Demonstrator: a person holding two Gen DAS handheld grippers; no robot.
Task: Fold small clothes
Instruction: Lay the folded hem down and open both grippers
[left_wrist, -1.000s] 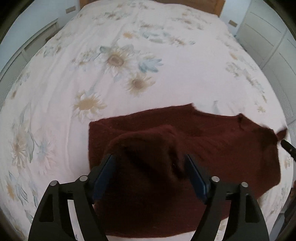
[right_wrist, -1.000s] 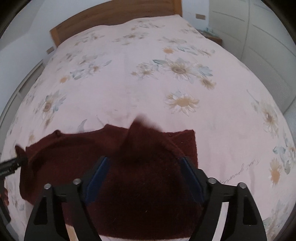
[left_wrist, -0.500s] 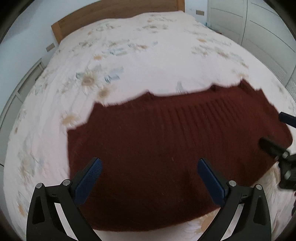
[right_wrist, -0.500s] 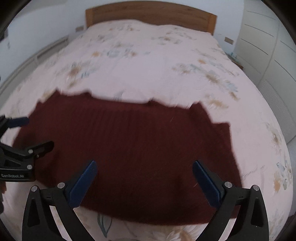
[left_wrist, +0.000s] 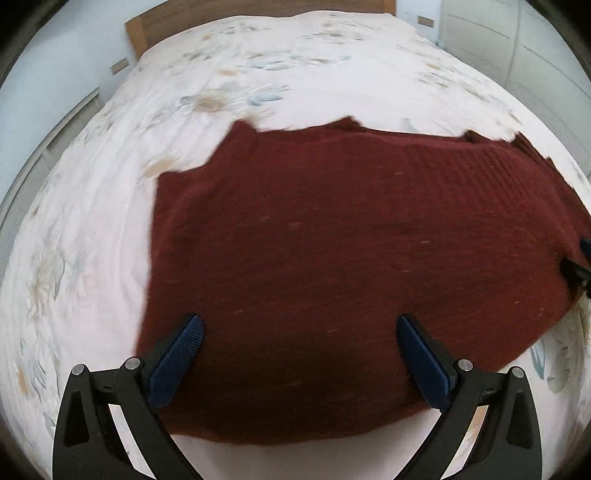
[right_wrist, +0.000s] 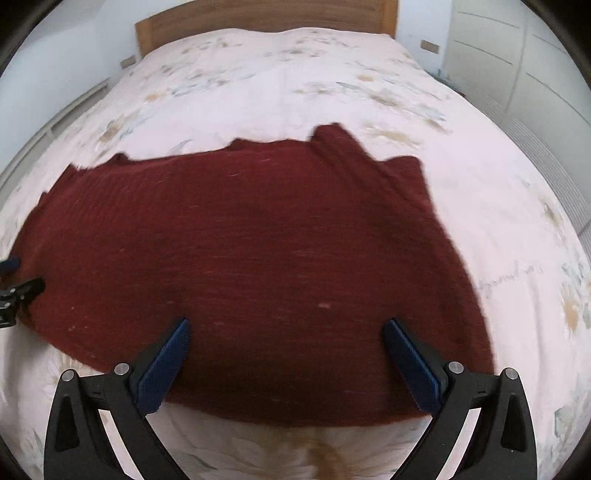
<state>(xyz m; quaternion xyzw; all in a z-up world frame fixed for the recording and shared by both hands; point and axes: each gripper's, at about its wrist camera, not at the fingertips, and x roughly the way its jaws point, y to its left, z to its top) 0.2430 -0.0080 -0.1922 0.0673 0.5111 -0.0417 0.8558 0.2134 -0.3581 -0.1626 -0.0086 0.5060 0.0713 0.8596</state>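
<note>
A dark red knitted garment lies spread flat on the bed; it also shows in the right wrist view. My left gripper is open and empty, hovering over the garment's near left part. My right gripper is open and empty over the garment's near right part. The right gripper's tip shows at the right edge of the left wrist view, and the left gripper's tip shows at the left edge of the right wrist view. Both views are motion-blurred.
The bed has a pale floral cover and a wooden headboard at the far end. White wardrobe doors stand on the right. A low white rail runs along the left side.
Both grippers held bunched red fabric a second ago. They have let it go, opened wide and pulled back, and the garment now lies flat.
</note>
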